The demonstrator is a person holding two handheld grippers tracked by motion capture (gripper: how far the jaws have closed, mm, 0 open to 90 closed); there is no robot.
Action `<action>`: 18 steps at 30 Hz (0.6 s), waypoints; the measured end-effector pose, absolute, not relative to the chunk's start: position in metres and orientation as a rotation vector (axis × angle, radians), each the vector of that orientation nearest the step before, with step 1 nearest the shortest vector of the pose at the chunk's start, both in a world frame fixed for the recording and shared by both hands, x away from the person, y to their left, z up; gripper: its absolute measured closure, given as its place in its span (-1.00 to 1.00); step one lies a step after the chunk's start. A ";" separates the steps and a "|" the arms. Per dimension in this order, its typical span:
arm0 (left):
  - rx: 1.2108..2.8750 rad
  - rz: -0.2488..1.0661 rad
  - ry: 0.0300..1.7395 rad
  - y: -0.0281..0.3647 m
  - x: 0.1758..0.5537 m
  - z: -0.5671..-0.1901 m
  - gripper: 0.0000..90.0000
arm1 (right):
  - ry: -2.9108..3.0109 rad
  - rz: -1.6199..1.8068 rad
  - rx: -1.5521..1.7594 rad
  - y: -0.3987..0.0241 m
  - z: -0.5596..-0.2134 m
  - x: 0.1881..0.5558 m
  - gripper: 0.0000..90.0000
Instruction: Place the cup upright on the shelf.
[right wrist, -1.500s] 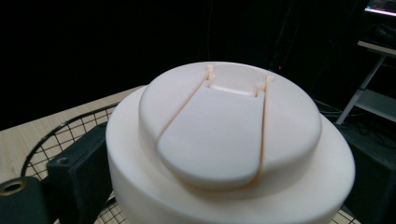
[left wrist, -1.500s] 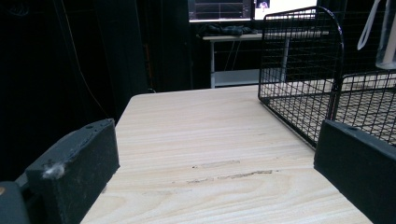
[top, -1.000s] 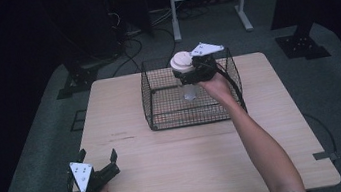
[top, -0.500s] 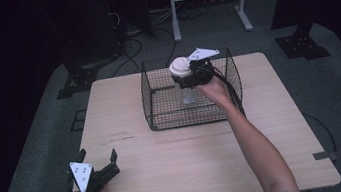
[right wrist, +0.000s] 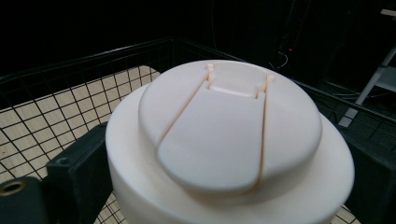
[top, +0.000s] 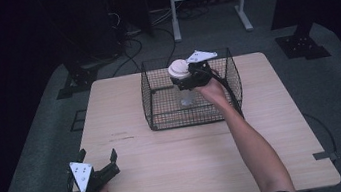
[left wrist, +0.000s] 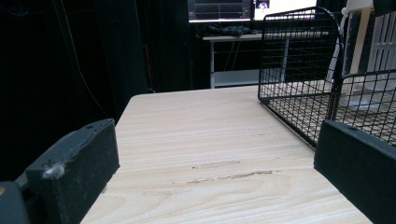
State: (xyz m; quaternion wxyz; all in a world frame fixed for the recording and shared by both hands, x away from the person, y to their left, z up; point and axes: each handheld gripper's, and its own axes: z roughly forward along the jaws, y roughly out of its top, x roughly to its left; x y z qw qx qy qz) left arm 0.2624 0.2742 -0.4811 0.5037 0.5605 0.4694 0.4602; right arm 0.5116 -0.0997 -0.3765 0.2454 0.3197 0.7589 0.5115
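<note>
Right gripper clamped on white-lidded bottle, held above the wire basket interior — bottle lifted but not yet clear of or set down in the basket; left gripper idle, jaws wide, well apart from basket.

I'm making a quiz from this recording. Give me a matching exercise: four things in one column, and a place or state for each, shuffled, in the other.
Things:
1. bottle
2. basket
3. left gripper
4. right gripper

Places or states:
A. open, low at the table's near left corner
B. black wire, standing on the table's far half
C. shut on the white cap, above the basket
D. white flip cap on top, held over the basket

Pairs: 1-D, 2-B, 3-A, 4-C
</note>
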 end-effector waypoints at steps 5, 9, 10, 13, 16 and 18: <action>1.353 1.110 1.136 0.274 0.262 -0.481 -1.00 | 2.075 1.392 0.872 -0.097 -0.378 0.515 -0.90; 1.353 1.111 1.137 0.275 0.262 -0.481 -1.00 | 2.102 1.350 0.868 -0.094 -0.383 0.517 -0.90; 1.352 1.110 1.139 0.275 0.263 -0.481 -1.00 | 2.089 1.364 0.865 -0.095 -0.384 0.516 -0.90; 1.354 1.111 1.144 0.275 0.263 -0.481 -1.00 | 2.096 1.366 0.861 -0.095 -0.384 0.515 -0.90; 1.353 1.111 1.138 0.274 0.263 -0.481 -1.00 | 2.100 1.364 0.865 -0.096 -0.384 0.514 -0.90; 1.356 1.115 1.140 0.274 0.263 -0.481 -1.00 | 2.098 1.360 0.864 -0.097 -0.384 0.514 -0.90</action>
